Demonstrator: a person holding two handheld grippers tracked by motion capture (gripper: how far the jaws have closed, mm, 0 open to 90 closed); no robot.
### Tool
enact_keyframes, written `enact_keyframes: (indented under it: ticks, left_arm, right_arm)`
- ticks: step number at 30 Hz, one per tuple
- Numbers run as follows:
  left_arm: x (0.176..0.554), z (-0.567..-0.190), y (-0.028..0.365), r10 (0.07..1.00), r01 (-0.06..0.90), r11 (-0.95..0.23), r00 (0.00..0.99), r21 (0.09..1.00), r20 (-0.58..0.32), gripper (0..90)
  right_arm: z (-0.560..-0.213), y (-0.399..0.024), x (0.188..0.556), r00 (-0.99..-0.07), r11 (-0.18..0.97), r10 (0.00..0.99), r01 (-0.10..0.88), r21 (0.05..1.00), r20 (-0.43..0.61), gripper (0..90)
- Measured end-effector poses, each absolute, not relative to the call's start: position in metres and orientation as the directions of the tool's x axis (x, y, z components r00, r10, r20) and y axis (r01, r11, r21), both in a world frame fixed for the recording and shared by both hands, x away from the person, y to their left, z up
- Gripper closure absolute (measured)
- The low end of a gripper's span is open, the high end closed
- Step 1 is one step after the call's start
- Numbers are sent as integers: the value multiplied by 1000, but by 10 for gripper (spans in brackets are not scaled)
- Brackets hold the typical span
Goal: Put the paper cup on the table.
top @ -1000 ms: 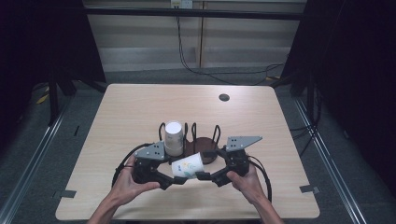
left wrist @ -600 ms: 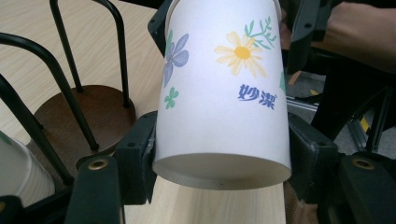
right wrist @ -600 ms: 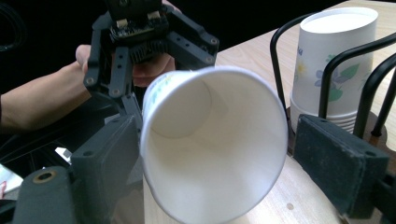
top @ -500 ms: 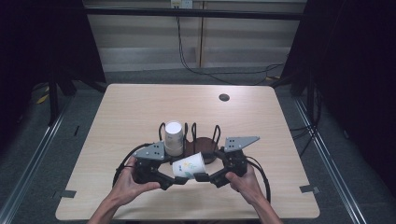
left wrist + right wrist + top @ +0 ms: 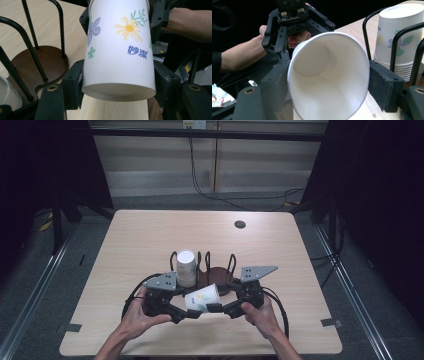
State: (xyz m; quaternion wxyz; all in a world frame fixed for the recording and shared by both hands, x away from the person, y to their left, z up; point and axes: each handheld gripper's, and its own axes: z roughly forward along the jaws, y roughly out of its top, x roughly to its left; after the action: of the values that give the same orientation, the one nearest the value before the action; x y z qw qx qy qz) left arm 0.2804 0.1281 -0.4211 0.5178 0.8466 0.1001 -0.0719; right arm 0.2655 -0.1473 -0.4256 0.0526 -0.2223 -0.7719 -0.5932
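Near the front edge of the light wooden tabletop (image 5: pixel 150 240), ringed by dark curtains, the left gripper (image 5: pixel 182 312) and right gripper (image 5: pixel 216 309), its jaws just closing, both pinch the paper cup (image 5: pixel 202 297).

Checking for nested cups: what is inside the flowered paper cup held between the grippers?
The right gripper view looks into the paper cup: bare white wall and bottom, nothing inside.

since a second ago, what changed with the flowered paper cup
The right hand-held gripper has just been closing its jaws around the open end of the flowered white paper cup, whose rim sits between its pads. The left hand-held gripper kept clamping the cup's base end. The stacked white paper cups in the black wire rack stayed put.
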Motion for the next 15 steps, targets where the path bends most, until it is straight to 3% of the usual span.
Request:
enact_keyframes:
  ticks: [15]
  left_arm:
    - [283,-428,125,112,264,-459,964,848,-239,305]
  right_arm:
    - [-425,-149,265,-891,193,285,415,889,354,293]
